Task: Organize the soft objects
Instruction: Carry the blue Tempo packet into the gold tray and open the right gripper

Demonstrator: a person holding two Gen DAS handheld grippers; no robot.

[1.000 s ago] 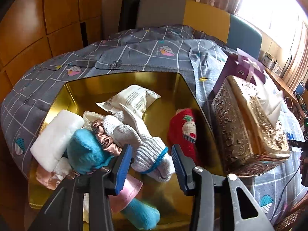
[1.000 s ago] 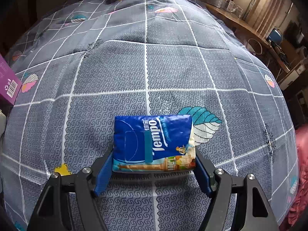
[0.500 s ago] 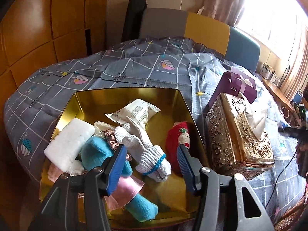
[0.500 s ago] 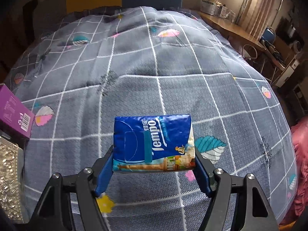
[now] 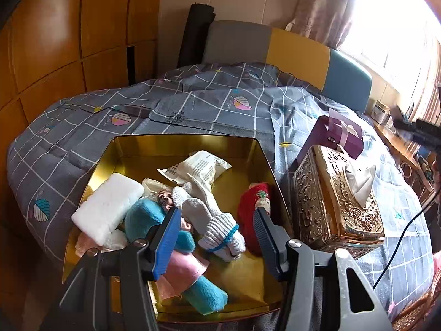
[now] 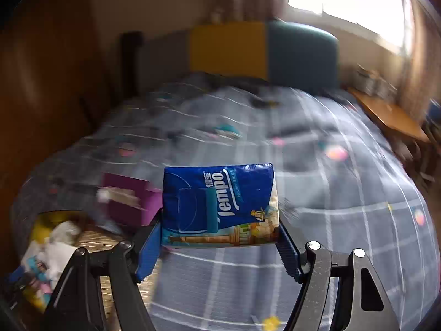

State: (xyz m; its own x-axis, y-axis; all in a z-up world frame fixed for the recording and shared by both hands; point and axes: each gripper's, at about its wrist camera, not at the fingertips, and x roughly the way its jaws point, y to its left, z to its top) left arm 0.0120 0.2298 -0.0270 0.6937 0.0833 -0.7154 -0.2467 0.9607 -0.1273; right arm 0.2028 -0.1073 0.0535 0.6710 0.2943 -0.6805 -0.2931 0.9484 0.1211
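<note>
right claw (image 6: pixel 220 241) pinches a blue tissue pack (image 6: pixel 219 205) above the bed (image 6: pixel 330 234), left claw (image 5: pixel 216 241) gapes empty over the gold tin (image 5: pixel 179 144); the slick pack could slip mid-swing.

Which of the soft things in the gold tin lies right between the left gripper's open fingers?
The white knit glove with the blue cuff band. It lies between the left gripper fingers; the teal plush and red knit doll lie outside them.

Glossy gold metal tin (image 5: pixel 132 149), knitted white glove (image 5: pixel 212 220), glossy plastic tissue pack (image 6: pixel 219 207).
</note>
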